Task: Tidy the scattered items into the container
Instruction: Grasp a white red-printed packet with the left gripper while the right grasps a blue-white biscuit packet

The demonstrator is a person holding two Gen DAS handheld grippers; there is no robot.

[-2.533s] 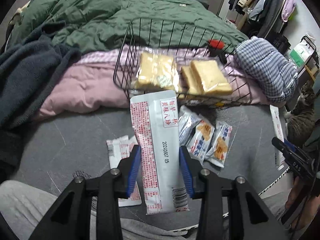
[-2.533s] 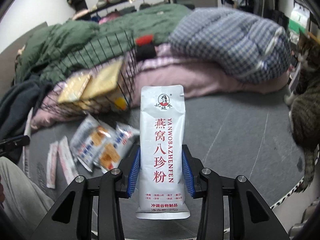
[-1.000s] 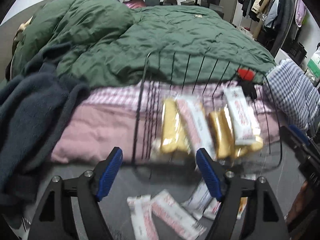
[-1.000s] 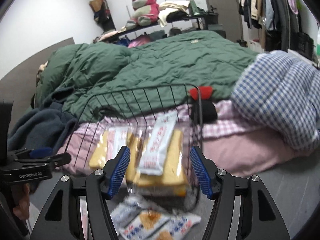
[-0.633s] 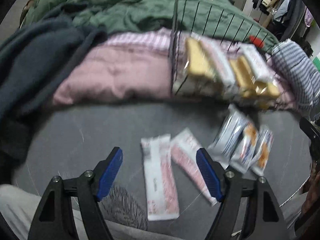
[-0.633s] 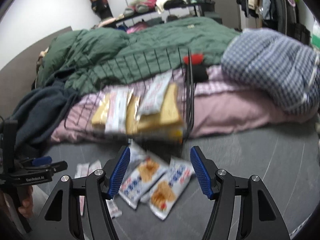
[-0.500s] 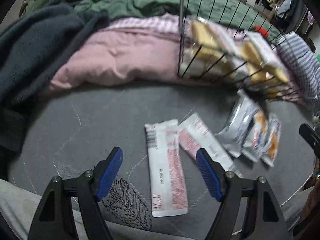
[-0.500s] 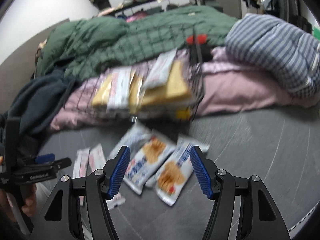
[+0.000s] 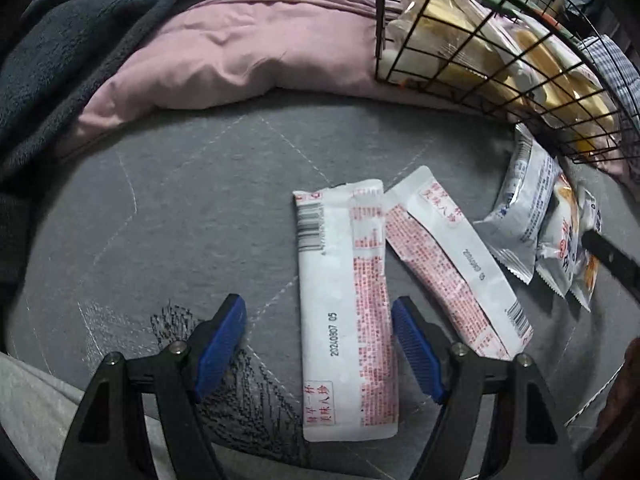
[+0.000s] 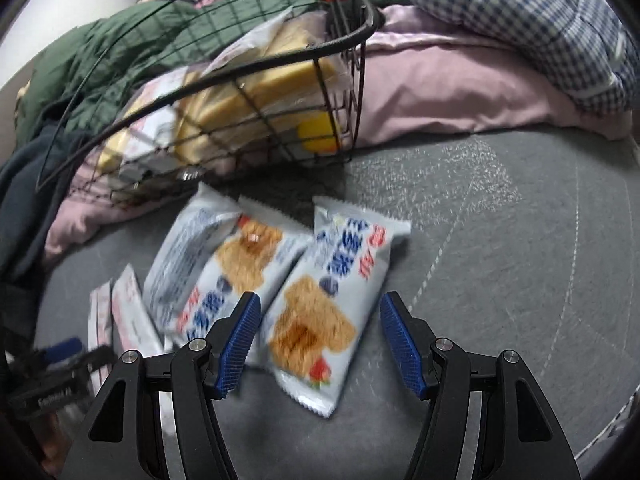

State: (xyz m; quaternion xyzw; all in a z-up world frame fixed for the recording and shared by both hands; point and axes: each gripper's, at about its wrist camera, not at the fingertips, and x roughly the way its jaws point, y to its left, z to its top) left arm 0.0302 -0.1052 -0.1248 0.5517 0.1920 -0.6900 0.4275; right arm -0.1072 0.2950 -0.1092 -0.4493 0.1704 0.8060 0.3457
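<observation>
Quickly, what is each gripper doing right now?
Left gripper: open, empty, above a white sachet.
Right gripper: open, empty, above a biscuit packet.

My left gripper & right gripper: black plastic frames, ribbed blue pads, silver screws on the arms. Grey trouser leg at 7 o'clock, left cam.

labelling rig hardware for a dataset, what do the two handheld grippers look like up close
Both look alike. The left gripper and right gripper have matte black angular plastic arms with triangular cut-outs and silver screw heads at the pivots. Their jaws carry ribbed blue pads. In the right wrist view, the other gripper's black body bears white lettering, too blurred to read. No cables show.
</observation>
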